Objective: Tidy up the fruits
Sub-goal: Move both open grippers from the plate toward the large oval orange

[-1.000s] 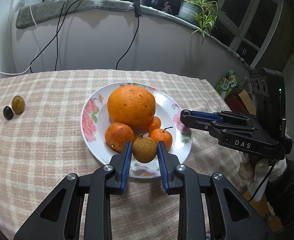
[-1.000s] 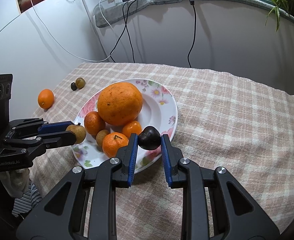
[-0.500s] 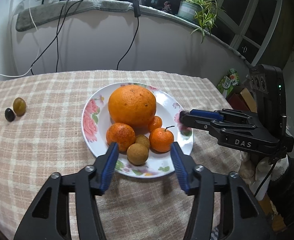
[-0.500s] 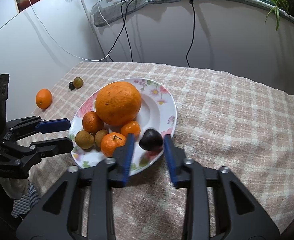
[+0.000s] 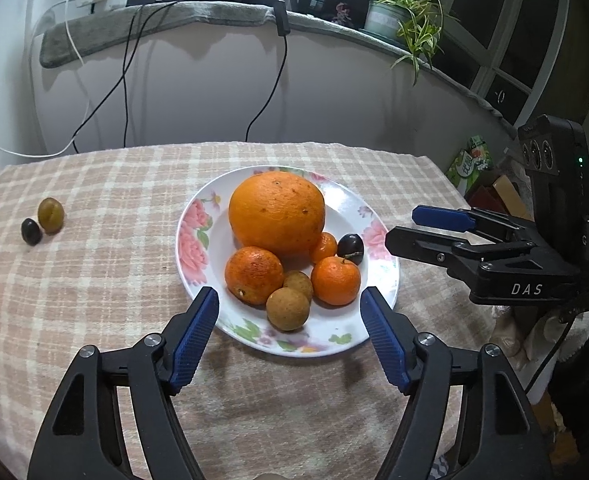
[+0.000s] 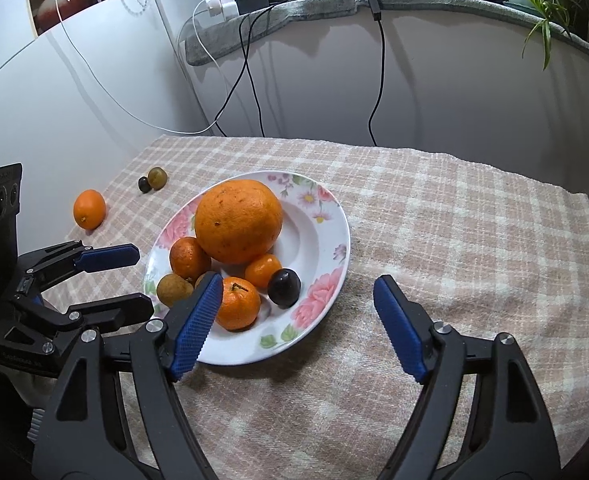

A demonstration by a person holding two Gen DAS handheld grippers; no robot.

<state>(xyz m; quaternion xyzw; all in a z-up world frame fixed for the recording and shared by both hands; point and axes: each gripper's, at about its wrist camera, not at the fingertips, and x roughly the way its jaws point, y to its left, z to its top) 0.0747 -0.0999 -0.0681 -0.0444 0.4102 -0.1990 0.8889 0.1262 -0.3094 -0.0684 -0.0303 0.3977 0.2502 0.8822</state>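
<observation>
A floral plate [image 5: 190,240] [image 6: 326,240] on the checked cloth holds a big orange [image 5: 276,212], smaller oranges, two brown longans and a dark plum. My left gripper [image 5: 289,296] is at the plate's near rim. Its jaws are opening, and the front longan [image 5: 287,309] lies loose on the plate between them, untouched. My right gripper [image 6: 298,282] is at the plate's other side, its jaws also opening. The plum [image 6: 283,287] rests free on the plate beyond its pads. Each gripper shows in the other's view, the right [image 5: 414,228] and the left [image 6: 134,278].
Off the plate at the cloth's left lie an orange [image 6: 89,208], a greenish fruit [image 5: 50,215] and a small dark fruit [image 5: 30,231]. Cables hang down the wall behind. The table edge and boxes [image 5: 474,160] are at the right.
Both grippers went from shut to wide open. The left let go of the longan and the right let go of the plum; both fruits now lie on the plate.
</observation>
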